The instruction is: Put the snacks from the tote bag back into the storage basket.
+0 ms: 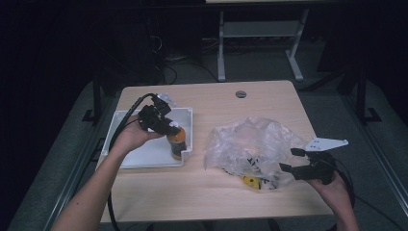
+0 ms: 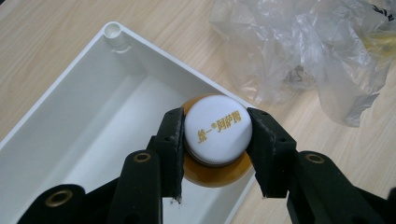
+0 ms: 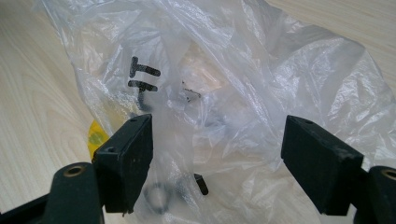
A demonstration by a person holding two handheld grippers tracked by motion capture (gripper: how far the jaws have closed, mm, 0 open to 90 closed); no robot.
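Over on the left, the left gripper (image 1: 169, 126) is down over the white tray (image 1: 126, 159), and its fingers (image 2: 169, 140) are clamped on either side of the white cap of an orange bottle (image 1: 177, 142), so that is a firm hold on the bottle. The left gripper view looks straight down on it: the cap carries gold lettering, the orange shoulder bulges out beneath it, and the bottle stands upright inside the tray, tucked against the wall nearest the middle of the counter (image 1: 226, 192). The rest of that tray looks bare white. Moving across the pale wood, here is the clear plastic bag (image 1: 250, 144), crumpled and puffed up, lying well apart from the tray with black marks on its film. Something yellow (image 1: 251, 182) peeks out at its near edge, and the right gripper view picks up a few small dark bits through the plastic, too blurred to name. And on the right, the right gripper (image 1: 292, 160) sits at the bag's right side, fingers (image 3: 126, 163) spread wide with the wrinkled film in front of and between them, the pads not pressing on it, nothing gripped. The person's hand (image 1: 332, 190) carries it low by the counter's near right corner.
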